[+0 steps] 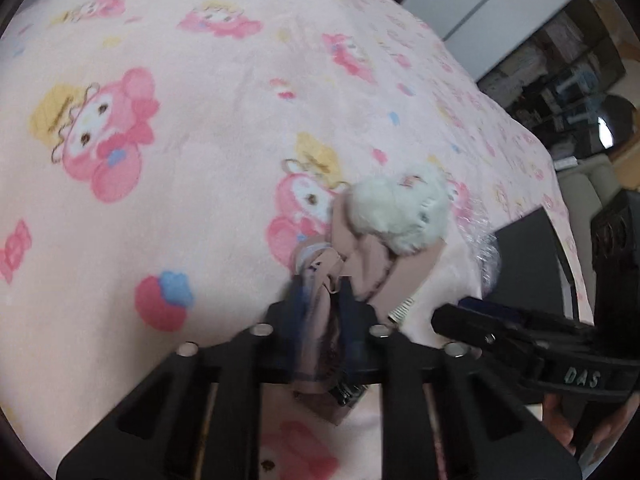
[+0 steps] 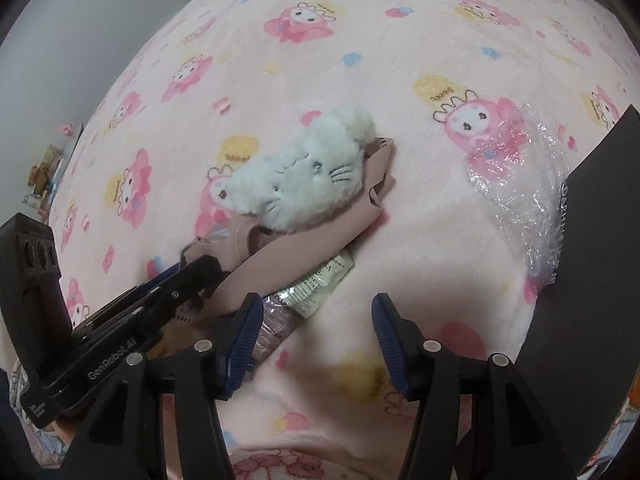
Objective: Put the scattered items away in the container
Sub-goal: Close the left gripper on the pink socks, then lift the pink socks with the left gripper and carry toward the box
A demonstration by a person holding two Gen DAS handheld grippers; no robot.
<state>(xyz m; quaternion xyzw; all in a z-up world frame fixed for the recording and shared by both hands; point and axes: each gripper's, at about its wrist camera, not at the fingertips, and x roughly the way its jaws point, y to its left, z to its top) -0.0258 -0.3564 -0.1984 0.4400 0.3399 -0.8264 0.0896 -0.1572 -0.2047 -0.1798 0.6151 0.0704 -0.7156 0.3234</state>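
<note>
On pink blanket (image 2: 400, 208): left gripper (image 1: 320, 292) pinched mauve cloth (image 2: 304, 240); right gripper (image 2: 316, 336) gaped empty. Lift slowly, plush cat (image 2: 304, 172) at 12 o'clock might tumble.

Both views are softly and evenly lit from overhead, rather dim and flat, with a pinkish cast and fine grain across the pink blanket (image 1: 200, 208). Fisheye bending curves it into a dome, and the corners fall to black vignette. The white plush (image 1: 400, 210) is smeared at centre right in the left view, sharper in the right; crinkled clear plastic (image 2: 520, 176) catches small glints at right.
</note>
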